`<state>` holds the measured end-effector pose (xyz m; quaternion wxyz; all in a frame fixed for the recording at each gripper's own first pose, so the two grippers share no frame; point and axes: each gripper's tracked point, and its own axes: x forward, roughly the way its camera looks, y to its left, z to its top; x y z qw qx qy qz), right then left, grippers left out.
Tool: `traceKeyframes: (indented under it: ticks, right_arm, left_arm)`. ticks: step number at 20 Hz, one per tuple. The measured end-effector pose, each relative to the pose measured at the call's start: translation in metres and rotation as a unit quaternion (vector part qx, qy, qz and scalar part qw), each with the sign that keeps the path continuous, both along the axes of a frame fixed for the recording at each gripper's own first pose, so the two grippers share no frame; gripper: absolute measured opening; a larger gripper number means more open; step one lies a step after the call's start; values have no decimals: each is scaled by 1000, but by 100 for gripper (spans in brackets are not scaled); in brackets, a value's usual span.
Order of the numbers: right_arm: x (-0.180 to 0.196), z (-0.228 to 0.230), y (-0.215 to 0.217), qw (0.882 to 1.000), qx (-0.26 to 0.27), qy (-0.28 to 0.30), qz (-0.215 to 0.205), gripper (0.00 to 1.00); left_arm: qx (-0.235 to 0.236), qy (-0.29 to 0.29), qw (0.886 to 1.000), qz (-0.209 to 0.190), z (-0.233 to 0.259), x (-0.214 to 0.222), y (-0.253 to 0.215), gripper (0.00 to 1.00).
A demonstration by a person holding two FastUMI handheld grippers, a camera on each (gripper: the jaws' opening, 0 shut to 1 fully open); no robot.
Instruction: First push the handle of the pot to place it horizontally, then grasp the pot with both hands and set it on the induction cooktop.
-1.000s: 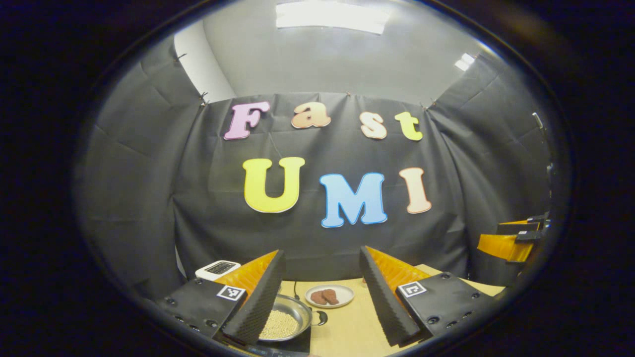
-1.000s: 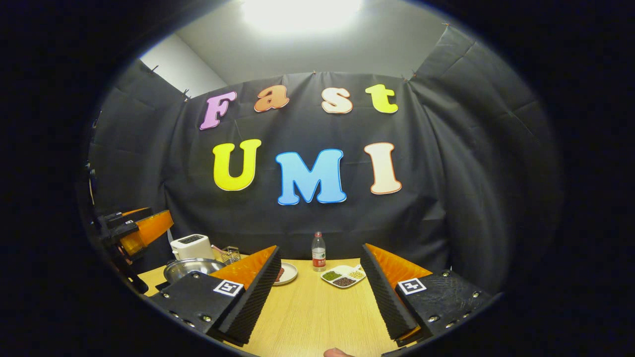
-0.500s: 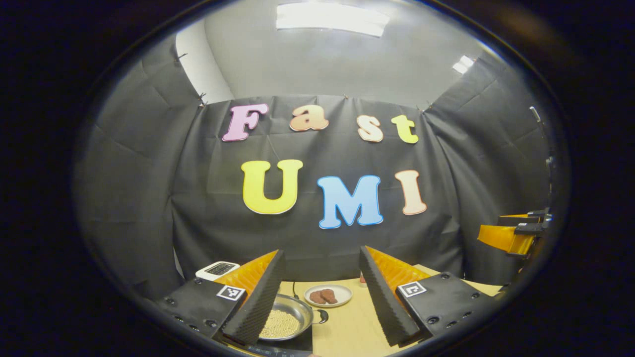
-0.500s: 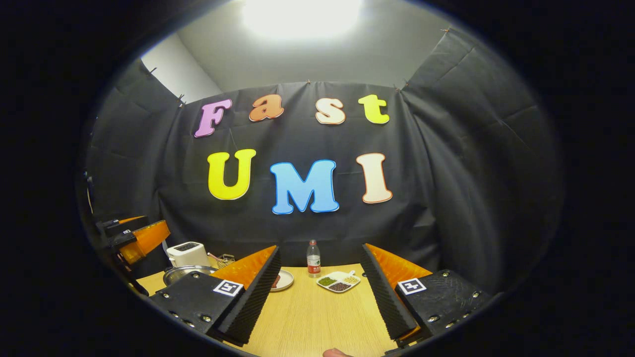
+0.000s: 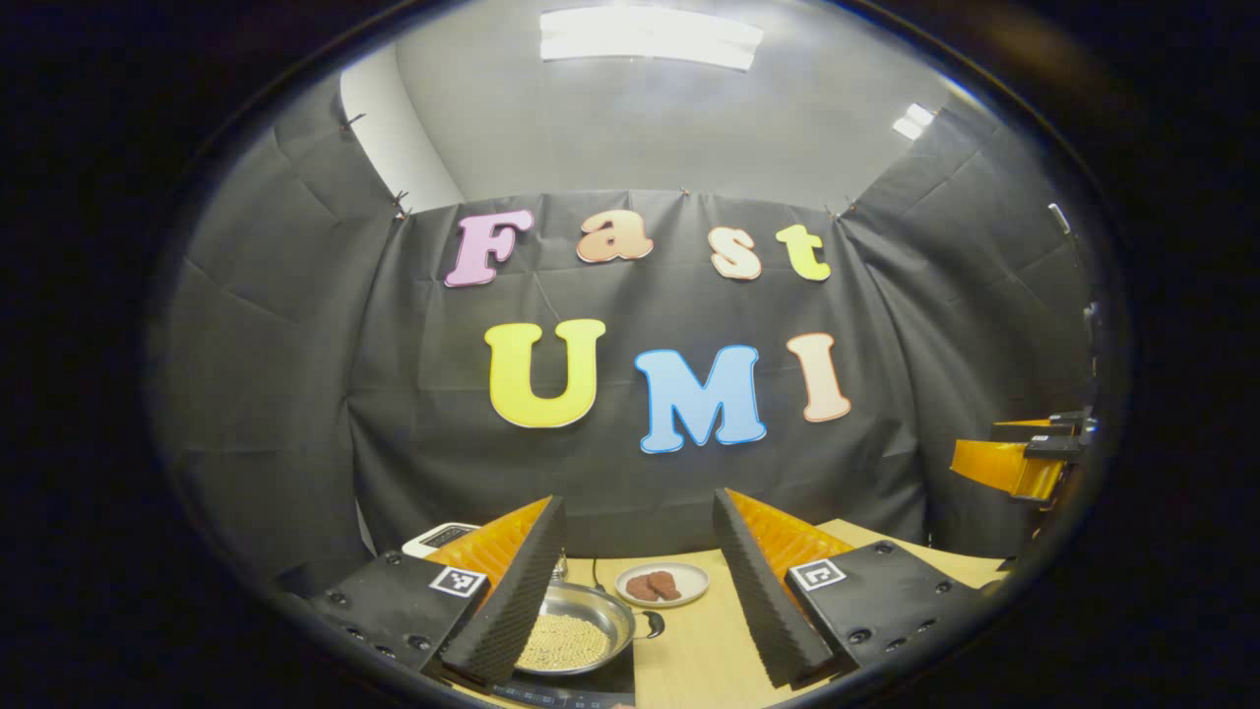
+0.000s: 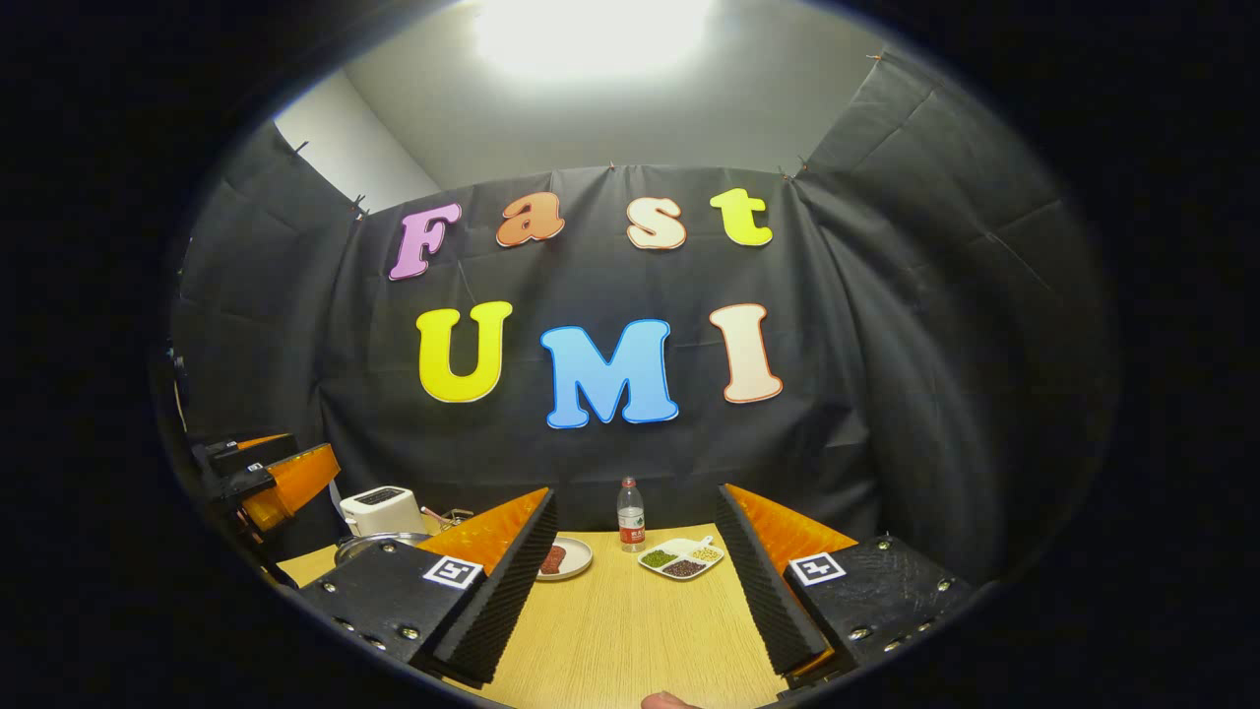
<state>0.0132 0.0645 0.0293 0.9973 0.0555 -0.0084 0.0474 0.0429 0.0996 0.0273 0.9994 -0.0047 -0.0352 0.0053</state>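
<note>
Left gripper view: left gripper (image 5: 638, 591) wide, empty; pot (image 5: 576, 640) at 7 o'clock on cooktop (image 5: 615, 682)
Right gripper (image 6: 635, 586): wide, empty
Risk: bumping pot's handle (image 5: 652, 624) could spill grains

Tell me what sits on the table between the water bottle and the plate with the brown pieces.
Nothing: in the right gripper view the stretch of wooden table between the water bottle and the plate is bare.

The wooden table (image 6: 630, 630) carries a cooktop (image 5: 610, 681), toaster (image 6: 379, 509), bottle (image 6: 630, 514), plate (image 6: 569, 557) and divided dish (image 6: 681, 557)
</note>
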Motion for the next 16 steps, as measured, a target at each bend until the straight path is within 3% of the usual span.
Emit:
traceKeyframes:
  ticks: [1,3,4,8,14,16]
  right_arm:
    - [2,1,0,1000,-6,-1,1,97]
    - [5,6,-2,1000,-10,-7,0,98]
    - [5,7,0,1000,-9,-8,1,97]
    - [6,8,5,1000,-5,-9,10,98]
    - [5,12,9,1000,-5,-19,3,97]
    - [5,10,10,1000,-11,-20,1,97]
  left_arm:
    - [-5,-3,1000,2,0,-1,0,100]
    - [-14,1,1000,5,-4,-2,4,100]
    - [-13,0,1000,8,-2,-3,6,91]
    - [3,-10,1000,11,9,0,8,91]
    - [-13,-19,1000,-6,7,4,-5,90]
    - [-16,-21,1000,-12,8,5,-9,96]
